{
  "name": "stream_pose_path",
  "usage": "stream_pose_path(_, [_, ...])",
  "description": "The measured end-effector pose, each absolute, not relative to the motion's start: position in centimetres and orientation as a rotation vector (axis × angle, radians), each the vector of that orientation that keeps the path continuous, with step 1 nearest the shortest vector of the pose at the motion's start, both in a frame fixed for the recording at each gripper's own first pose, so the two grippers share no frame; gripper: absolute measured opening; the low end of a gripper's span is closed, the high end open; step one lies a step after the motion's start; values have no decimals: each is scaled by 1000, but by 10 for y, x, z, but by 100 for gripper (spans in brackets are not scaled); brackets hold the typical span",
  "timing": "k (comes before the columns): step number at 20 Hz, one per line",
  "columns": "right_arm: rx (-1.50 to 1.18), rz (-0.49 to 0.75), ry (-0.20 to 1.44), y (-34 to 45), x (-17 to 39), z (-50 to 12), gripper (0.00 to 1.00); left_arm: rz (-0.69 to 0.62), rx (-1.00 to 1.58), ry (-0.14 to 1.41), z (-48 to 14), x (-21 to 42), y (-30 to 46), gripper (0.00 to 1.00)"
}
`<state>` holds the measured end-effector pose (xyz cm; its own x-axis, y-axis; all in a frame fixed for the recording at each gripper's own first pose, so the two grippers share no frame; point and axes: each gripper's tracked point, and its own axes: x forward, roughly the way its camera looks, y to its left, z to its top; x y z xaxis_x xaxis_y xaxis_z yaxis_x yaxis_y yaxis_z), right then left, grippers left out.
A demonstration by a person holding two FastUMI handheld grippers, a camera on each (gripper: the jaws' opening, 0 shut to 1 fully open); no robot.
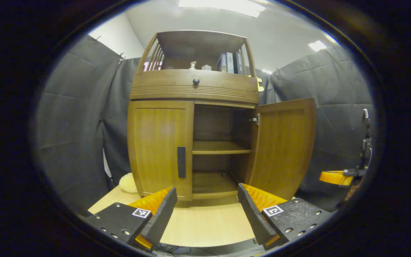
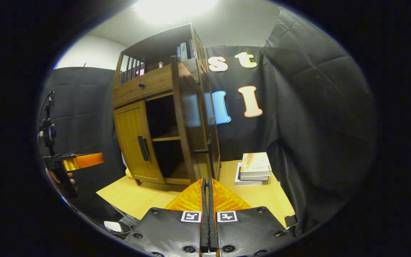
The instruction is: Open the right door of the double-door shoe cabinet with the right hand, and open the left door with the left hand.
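I read the scene left to right. The left gripper [image 1: 205, 200] faces the cabinet [image 1: 194, 89] squarely from a short way back, above the surface [image 1: 209, 221]. Its fingers [image 1: 164, 208] stand wide apart, hold nothing and touch nothing. The left door [image 1: 159, 142] is closed, ahead and slightly left of the fingers. Its handle [image 1: 181, 162] is a vertical bar at the door's inner edge, its long axis upright, just above and ahead of the left finger. I judge the next move depends on this: the fingers must go forward and up to straddle the bar from both sides.

The right door [image 1: 284, 146] already stands open, swung out to the right, with the shelf [image 1: 219, 147] exposed between the doors.

In the right gripper view, the right gripper [image 2: 205, 189] sits back from the open door's edge. Its fingers are pressed together with nothing between them. A book stack [image 2: 253, 167] rests on the surface to the right of the cabinet.

I judge the left gripper is the nearer one to the remaining handle.
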<state>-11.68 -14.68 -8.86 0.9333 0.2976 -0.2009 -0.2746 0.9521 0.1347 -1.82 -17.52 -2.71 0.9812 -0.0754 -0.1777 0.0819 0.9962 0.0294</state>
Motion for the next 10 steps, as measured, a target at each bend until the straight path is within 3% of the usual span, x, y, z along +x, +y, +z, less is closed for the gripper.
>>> stream_pose_path(1, [105, 293, 229, -139, -123, -91, 2, -63, 34, 180, -25, -14, -168, 95])
stream_pose_path(2, [94, 284, 240, -132, -127, -96, 2, -46, 29, 183, -24, -10, -159, 100])
stream_pose_path(10, [55, 314, 262, -49, -111, -96, 2, -12, 28, 199, -27, 30, -108, 100])
